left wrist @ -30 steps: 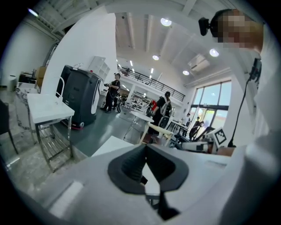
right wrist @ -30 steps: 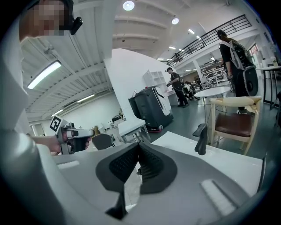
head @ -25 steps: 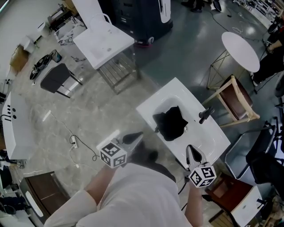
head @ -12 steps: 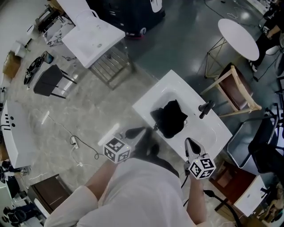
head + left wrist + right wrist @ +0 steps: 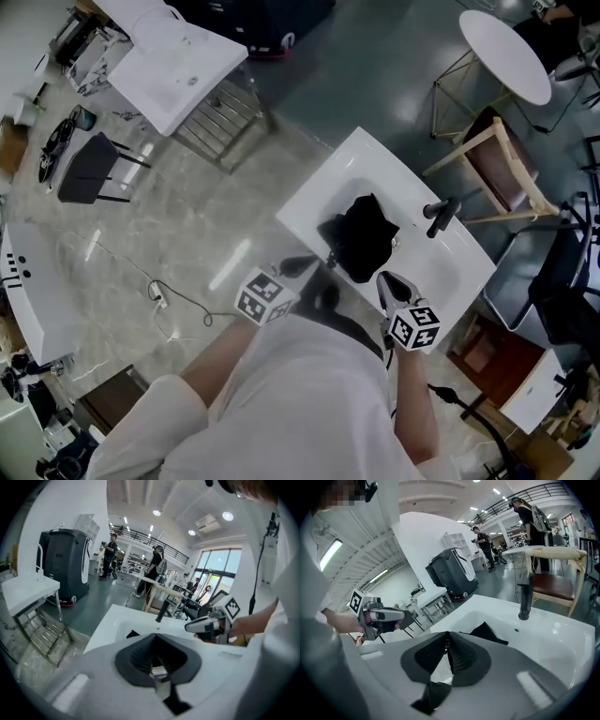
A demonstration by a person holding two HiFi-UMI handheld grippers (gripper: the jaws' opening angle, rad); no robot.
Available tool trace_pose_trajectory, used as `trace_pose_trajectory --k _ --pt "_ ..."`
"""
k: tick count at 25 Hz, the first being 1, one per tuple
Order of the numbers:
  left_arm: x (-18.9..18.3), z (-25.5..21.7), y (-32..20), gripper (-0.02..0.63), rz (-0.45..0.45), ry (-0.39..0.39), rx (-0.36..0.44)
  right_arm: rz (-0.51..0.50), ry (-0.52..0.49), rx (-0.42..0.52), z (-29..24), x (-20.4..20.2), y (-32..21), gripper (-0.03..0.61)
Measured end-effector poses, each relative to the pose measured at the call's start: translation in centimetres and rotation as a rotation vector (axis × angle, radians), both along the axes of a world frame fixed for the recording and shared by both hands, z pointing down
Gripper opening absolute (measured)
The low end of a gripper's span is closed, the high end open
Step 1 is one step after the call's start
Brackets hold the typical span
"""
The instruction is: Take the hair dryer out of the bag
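Pale stone floor (image 5: 169, 234) runs under a white sink (image 5: 319, 187) with a dark tap (image 5: 441, 217) at its far side. A black bag (image 5: 361, 239) lies crumpled in the basin. The hair dryer does not show in any view; I judge it is still inside the bag, so the task has not really started.

Since a second ago both grippers have come down and forward, from near the person's waist to the near edge of the sink. That reads as the approach to the bag.

The left gripper (image 5: 302, 265) sits by the sink's near left corner, short of the bag, and its jaws are clenched together on nothing. The right gripper (image 5: 386, 281) hangs over the near rim just beside the bag. Its jaws have just been opening and now stand a slit apart, with nothing between them, which suggests it is getting ready to take hold of the cloth.

Both grippers slant downward toward the basin, with the forearms reaching out from the body.
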State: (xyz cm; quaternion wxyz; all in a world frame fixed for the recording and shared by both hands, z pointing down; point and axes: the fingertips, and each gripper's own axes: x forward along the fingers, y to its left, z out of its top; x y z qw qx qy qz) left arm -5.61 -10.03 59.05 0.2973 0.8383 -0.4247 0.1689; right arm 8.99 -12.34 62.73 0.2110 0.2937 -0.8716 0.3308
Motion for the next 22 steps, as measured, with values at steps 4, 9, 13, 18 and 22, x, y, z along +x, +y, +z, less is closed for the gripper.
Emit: trace_pose_trajectory --k 4,9,13,18,22 --pt "0.4 2.5 -1.0 0.000 0.043 0.010 -0.047 -0.016 0.066 -0.019 3.0 -1.4 -0.3 0.038" --pt "0.9 4.6 -2.6 0.002 0.092 0.015 -0.075 -0.046 0.138 -0.019 5.9 -2.7 -1.2 0.045" --pt "1.3 6.9 -3.3 0.002 0.143 0.003 -0.121 -0.089 0.190 -0.060 8.4 -3.4 -1.3 0.072" --pt "1.9 8.9 -3.9 0.034 0.196 -0.005 -0.172 -0.172 0.270 -0.056 11.1 -4.5 -1.7 0.091" --pt "2.1 9.9 -4.2 0.040 0.225 -0.014 -0.202 -0.230 0.312 -0.074 12.8 -5.5 -1.6 0.124"
